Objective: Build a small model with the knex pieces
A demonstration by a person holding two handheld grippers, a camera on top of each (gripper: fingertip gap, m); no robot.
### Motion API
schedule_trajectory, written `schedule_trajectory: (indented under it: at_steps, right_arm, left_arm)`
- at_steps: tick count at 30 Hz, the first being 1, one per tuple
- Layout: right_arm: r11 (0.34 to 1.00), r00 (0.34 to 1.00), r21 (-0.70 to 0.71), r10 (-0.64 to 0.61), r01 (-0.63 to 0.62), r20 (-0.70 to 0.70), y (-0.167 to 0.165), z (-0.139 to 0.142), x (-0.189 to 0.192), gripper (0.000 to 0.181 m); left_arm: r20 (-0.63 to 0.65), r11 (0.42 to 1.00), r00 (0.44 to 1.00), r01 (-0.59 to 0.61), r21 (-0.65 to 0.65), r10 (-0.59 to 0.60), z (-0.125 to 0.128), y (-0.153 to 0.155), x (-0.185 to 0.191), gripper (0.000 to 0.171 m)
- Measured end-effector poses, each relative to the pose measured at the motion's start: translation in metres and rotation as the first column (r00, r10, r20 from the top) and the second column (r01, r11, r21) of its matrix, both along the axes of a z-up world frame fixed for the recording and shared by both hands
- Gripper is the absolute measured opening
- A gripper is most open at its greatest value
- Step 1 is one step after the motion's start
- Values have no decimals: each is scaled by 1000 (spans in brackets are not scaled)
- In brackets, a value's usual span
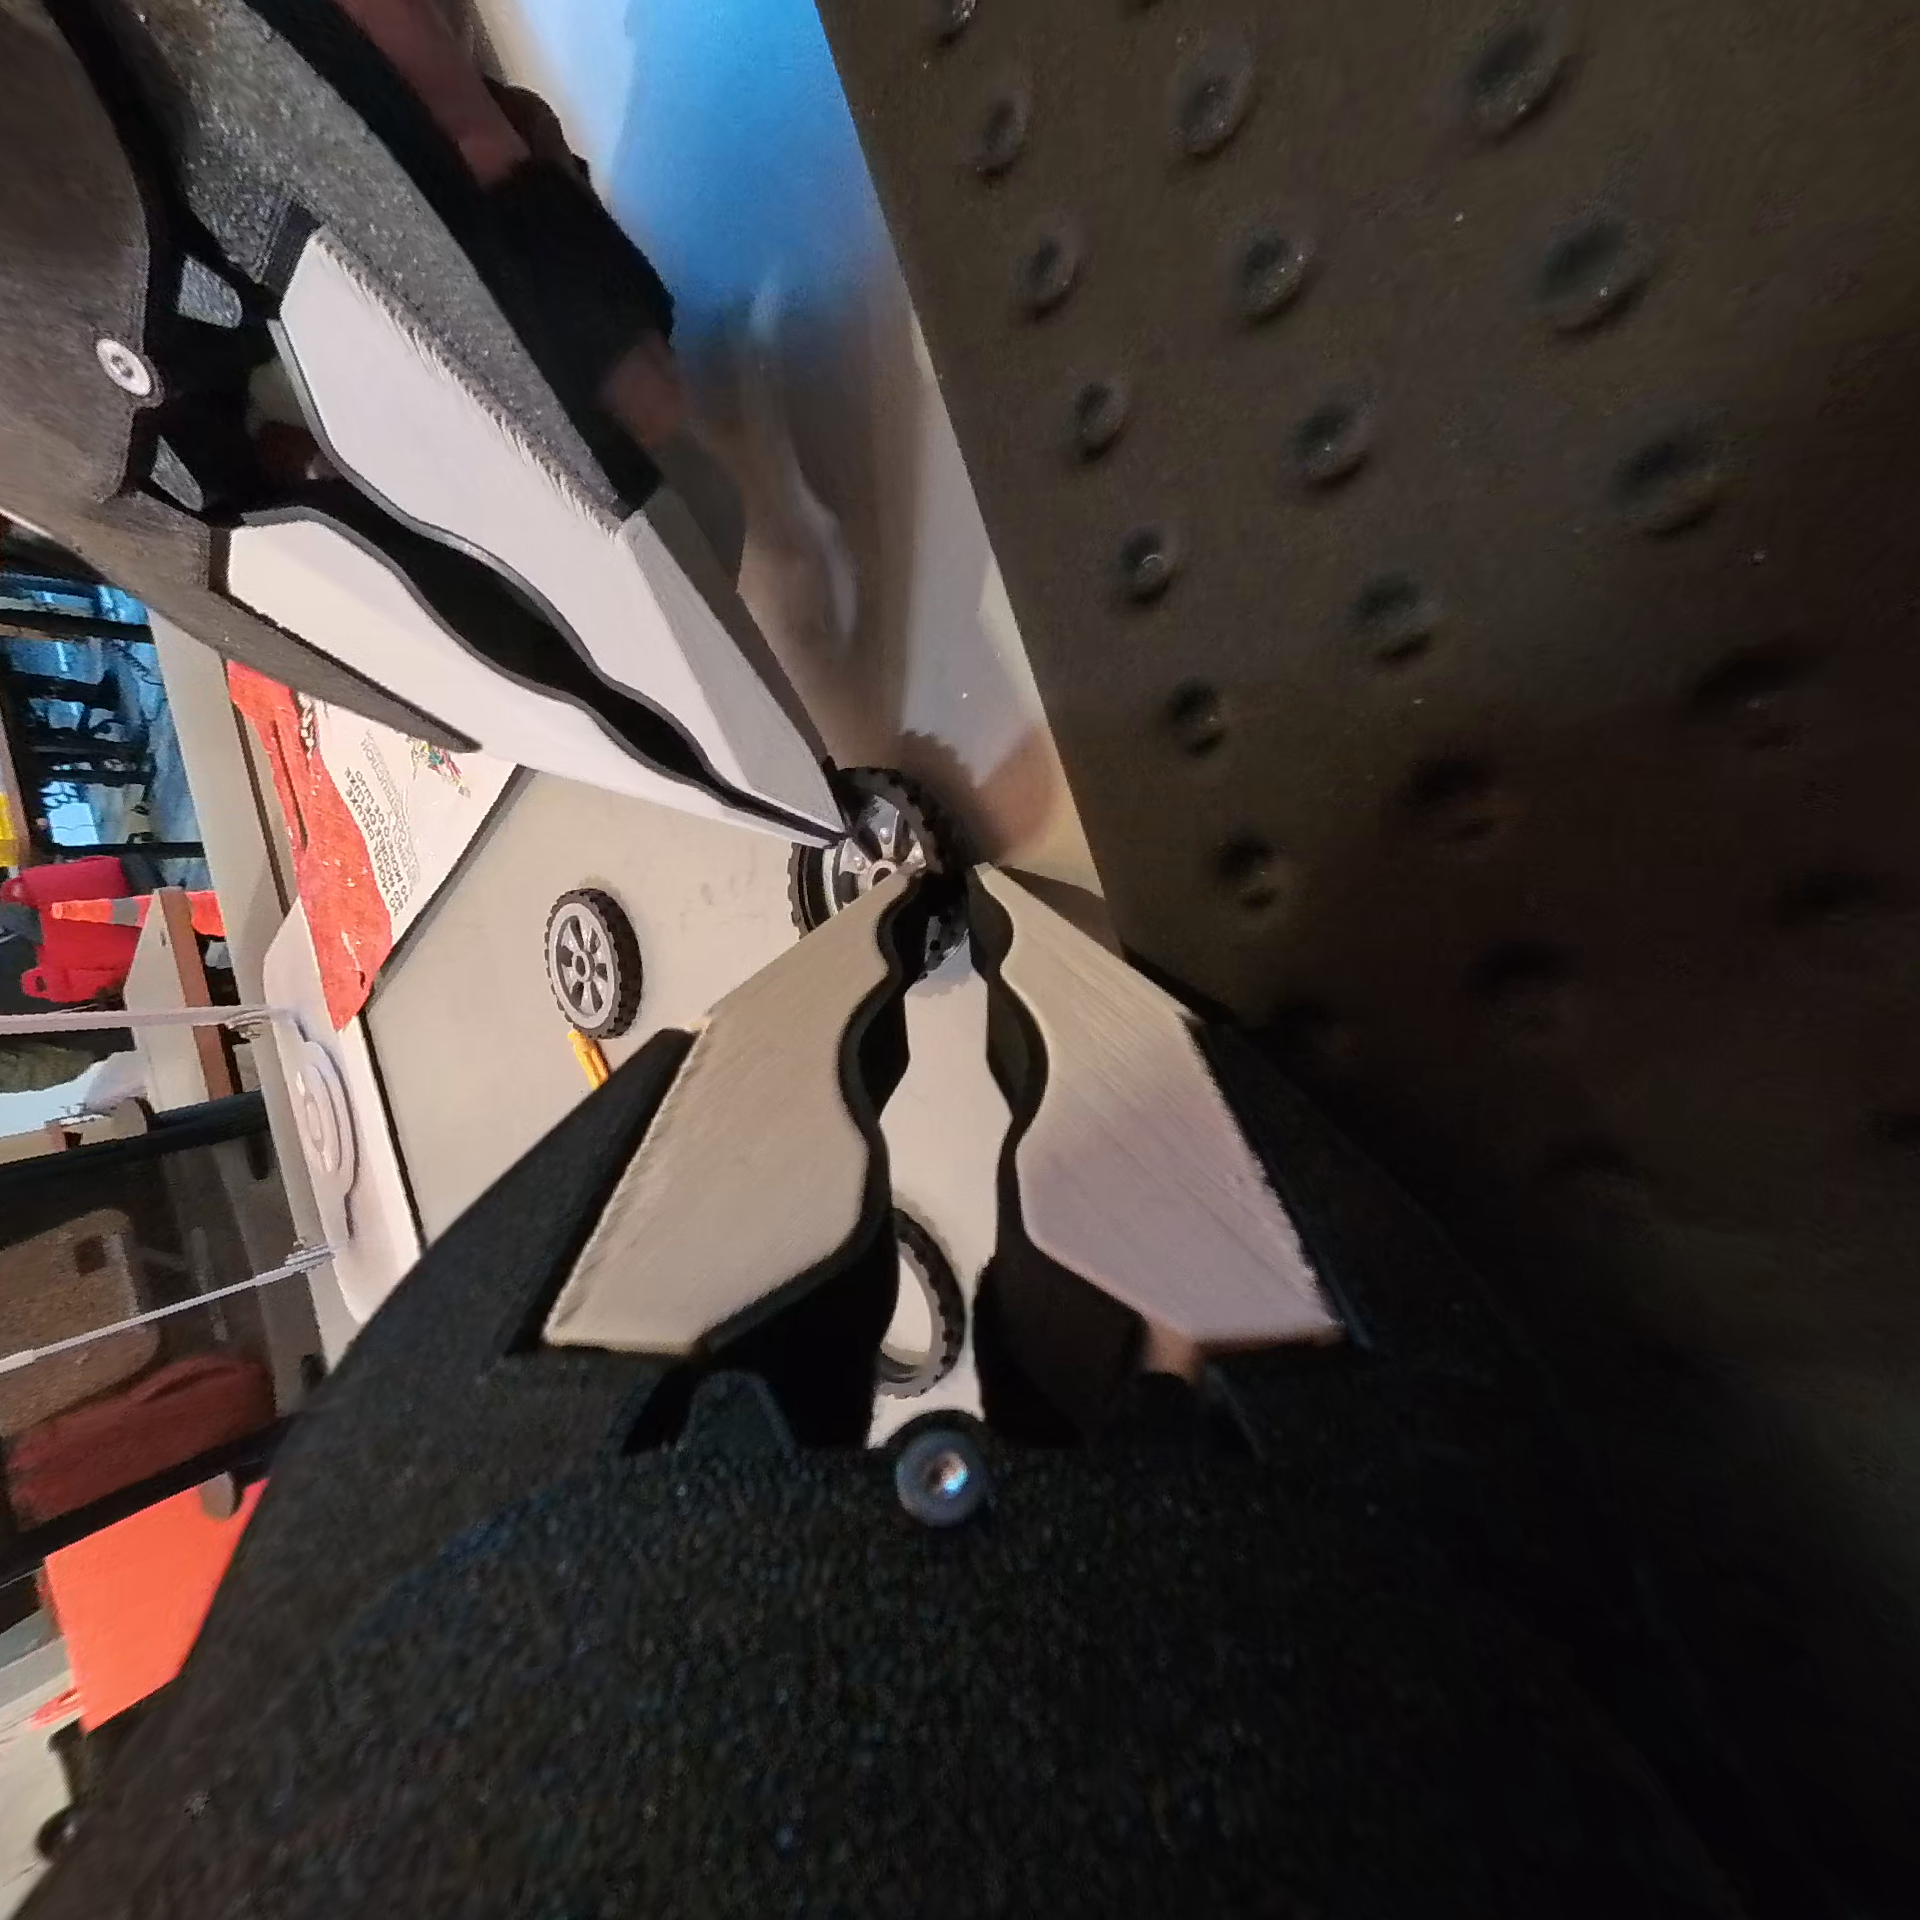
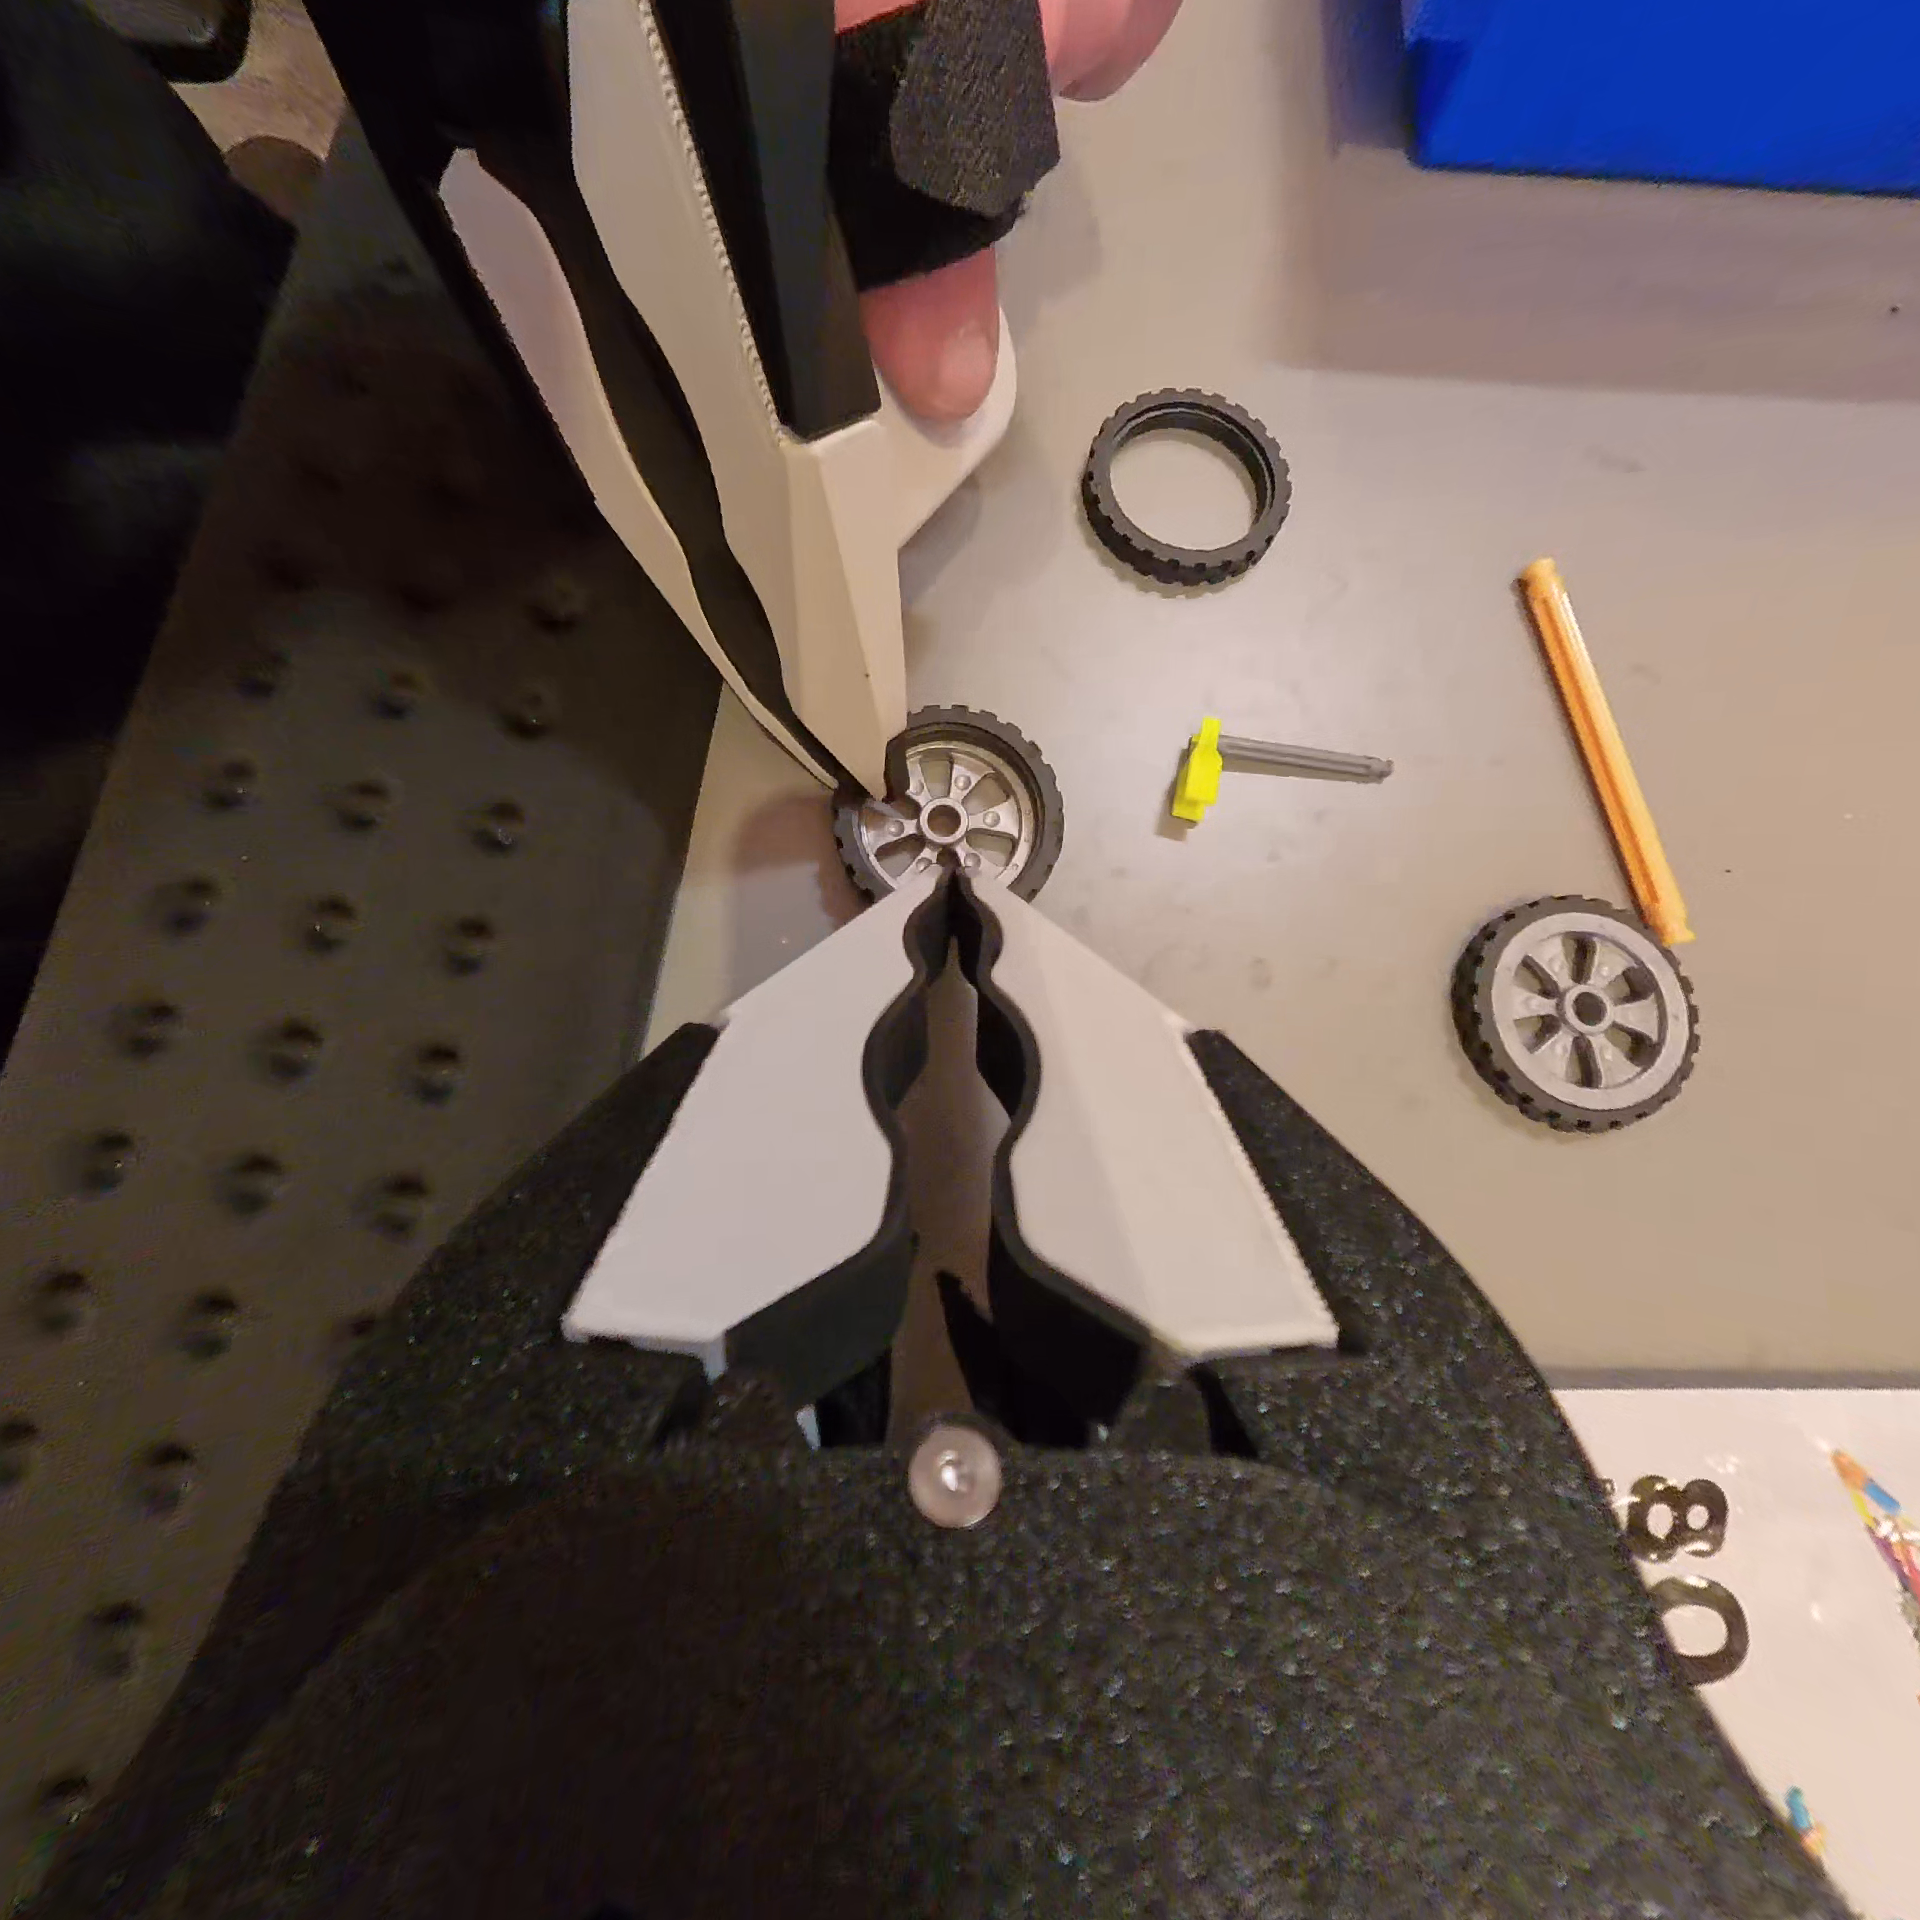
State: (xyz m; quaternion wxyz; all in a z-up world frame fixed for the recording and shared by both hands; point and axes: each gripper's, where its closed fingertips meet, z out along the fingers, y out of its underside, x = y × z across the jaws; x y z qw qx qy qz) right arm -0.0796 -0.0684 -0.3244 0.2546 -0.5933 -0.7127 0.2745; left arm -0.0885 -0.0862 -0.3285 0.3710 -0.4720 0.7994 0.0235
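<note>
At the tabletop's [image 2: 1351, 1195] left edge stands a black perforated board [image 2: 312, 831]. Just beside it, your left gripper [image 1: 943, 896] has its jaws drawn nearly together on the black tyre edge of a grey-spoked wheel [image 2: 956, 821]. Your right gripper [image 2: 951, 888] meets the same wheel from the near side, its tips pinched on the grey hub. To the right lie a loose tyre [image 2: 1184, 488], a yellow-headed grey pin [image 2: 1278, 774], an orange rod [image 2: 1605, 753] and a second wheel [image 2: 1574, 1013] that touches the rod's near end. A blue box [image 2: 1662, 94] sits at the far right corner.
</note>
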Motion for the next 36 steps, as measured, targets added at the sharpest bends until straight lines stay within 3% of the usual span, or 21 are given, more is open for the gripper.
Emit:
schedule_trajectory:
  at_steps: [9, 13, 17, 22, 27, 31, 36]
  right_arm:
    - [999, 999, -25, -22, 23, 43, 0, -2, -1, 0]
    - [1000, 997, -13, -21, 22, 77, -1, -2, -1, 0]
    - [1000, 996, -1, -16, 16, 89, -2, -4, -3, 0]
    - [1000, 995, -3, -18, 18, 97, -2, -4, -3, 0]
    - [999, 996, -29, -29, 32, 87, -2, -4, -3, 0]
    - [995, 995, -77, -66, 71, 71, -1, -3, -4, 0]
    - [974, 986, -154, -163, 167, 39, 7, -3, -7, 0]
  left_arm:
    - [33, 996, 999, -22, -81, 24, 0, -3, 1, 6]
    - [120, 966, 988, -69, -247, 101, 12, -4, 1, 13]
    - [225, 903, 950, -109, -416, 218, 34, 4, 4, 9]
    - [45, 877, 951, -261, -402, 304, 5, 18, -6, 0]
    - [57, 872, 949, -260, -414, 310, 3, 17, -8, 0]
    - [67, 835, 928, -297, -464, 367, 3, 18, -8, 0]
    - [86, 737, 873, -348, -579, 479, 3, 23, -9, 0]
